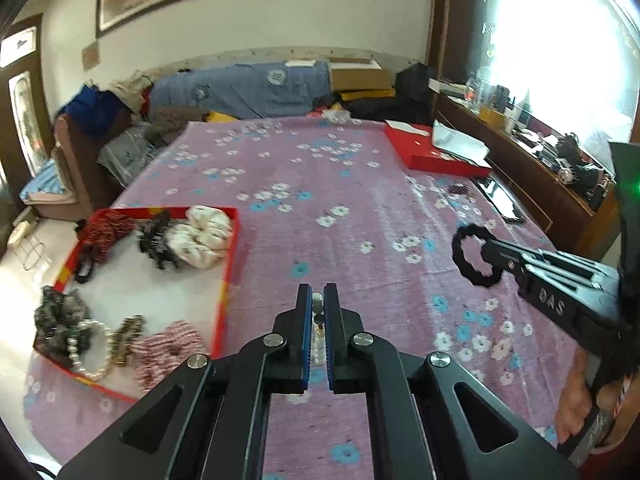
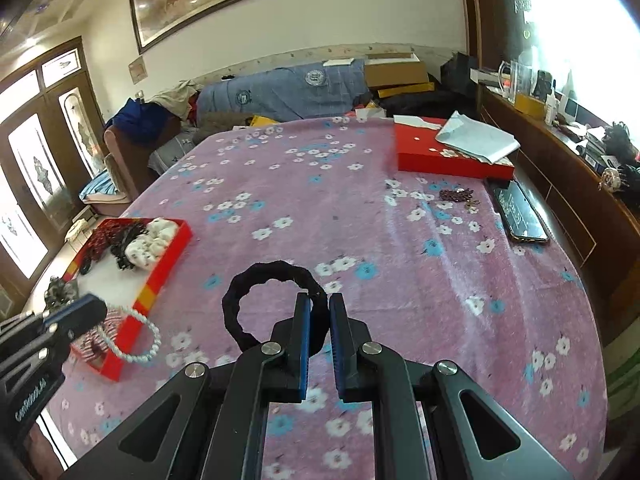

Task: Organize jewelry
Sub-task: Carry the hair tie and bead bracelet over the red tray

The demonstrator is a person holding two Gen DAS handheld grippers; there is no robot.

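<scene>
Left wrist view, left tool clamped on pearl bracelet, right tool pinching black scrunchie

A pinkish-purple cloth printed with small white and blue flowers is being shown across the middle of both frames. At the left of the frame a red tray with a white floor and yellow edge patches is being seen; inside it a white scrunchie with faint dots, a black scrunchie, a red-and-white striped scrunchie and a white pearl bracelet are being displayed. A plain black scrunchie is being shown at centre in the right wrist view, between black hand-held gripper fingers lined with blue pads. At upper right a red box under white paper is being seen.
</scene>
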